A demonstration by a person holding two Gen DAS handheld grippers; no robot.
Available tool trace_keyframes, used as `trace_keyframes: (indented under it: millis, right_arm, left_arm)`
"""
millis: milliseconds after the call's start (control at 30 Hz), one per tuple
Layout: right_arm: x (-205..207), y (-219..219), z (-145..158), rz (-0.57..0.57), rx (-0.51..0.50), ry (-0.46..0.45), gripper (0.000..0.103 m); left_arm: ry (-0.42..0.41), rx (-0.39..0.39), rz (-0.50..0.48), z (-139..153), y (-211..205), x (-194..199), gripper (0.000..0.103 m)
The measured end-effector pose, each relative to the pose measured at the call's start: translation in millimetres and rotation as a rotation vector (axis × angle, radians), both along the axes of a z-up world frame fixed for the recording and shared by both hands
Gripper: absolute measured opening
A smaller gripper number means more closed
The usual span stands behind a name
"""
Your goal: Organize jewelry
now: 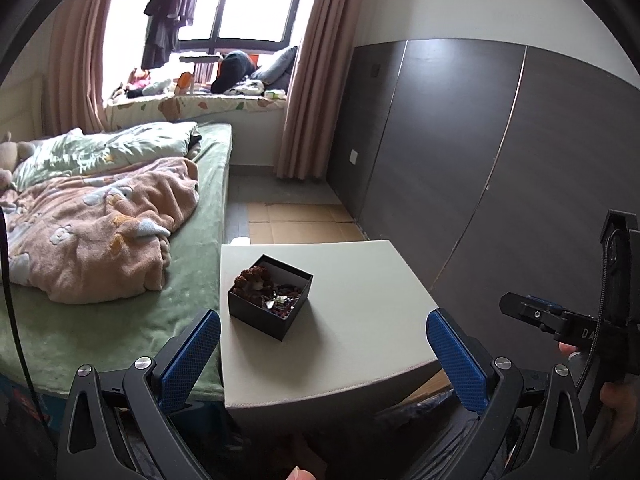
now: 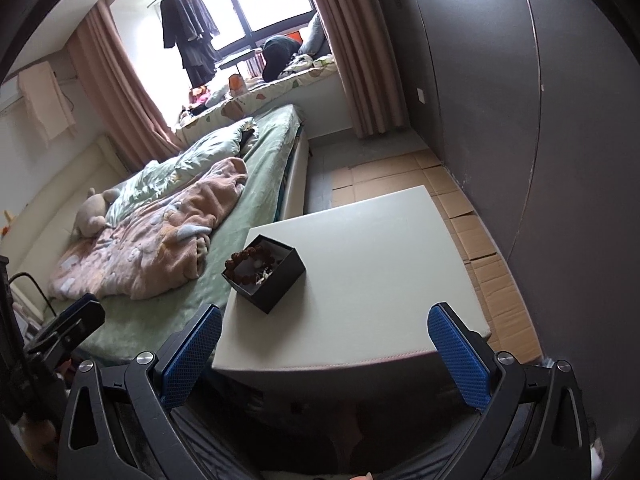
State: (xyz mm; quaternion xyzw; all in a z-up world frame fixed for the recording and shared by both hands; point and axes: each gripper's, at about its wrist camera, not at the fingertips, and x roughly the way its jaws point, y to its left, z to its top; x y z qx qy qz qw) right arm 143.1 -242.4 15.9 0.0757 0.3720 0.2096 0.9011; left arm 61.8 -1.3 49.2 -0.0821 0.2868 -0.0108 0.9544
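Observation:
A small open black box (image 1: 276, 312) sits on a white square table (image 1: 360, 320), near its left side. It holds a brown bead bracelet (image 1: 250, 280) and tangled small jewelry (image 1: 282, 302). The box (image 2: 276, 284) and bracelet (image 2: 250, 262) also show in the right wrist view, on the table (image 2: 360, 272). My left gripper (image 1: 323, 354) is open and empty, held back from the table's near edge. My right gripper (image 2: 324, 350) is open and empty, also short of the near edge. The right gripper's body shows at the left wrist view's right edge (image 1: 568, 320).
A bed with a green sheet (image 1: 192, 280) and pink blanket (image 1: 100, 232) touches the table's left side. A dark panelled wall (image 1: 500, 160) runs along the right. Cardboard sheets (image 1: 300, 224) cover the floor beyond the table. A cluttered window seat (image 1: 200, 92) lies at the back.

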Motion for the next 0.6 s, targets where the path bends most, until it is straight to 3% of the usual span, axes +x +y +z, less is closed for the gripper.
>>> trace_keyframes:
  millis: [367, 600]
  right_arm:
    - [-59.4, -7.2, 15.3, -0.013, -0.044, -0.117, 0.103]
    - [-75.4, -3.6, 16.1, -0.007, -0.051, -0.124, 0.103]
  left_arm:
    - [-0.068, 0.032, -0.012, 4.0, -14.5, -44.8, 0.103]
    - [-0.082, 0.041, 0.004, 3.4, -10.3, -53.5, 0.103]
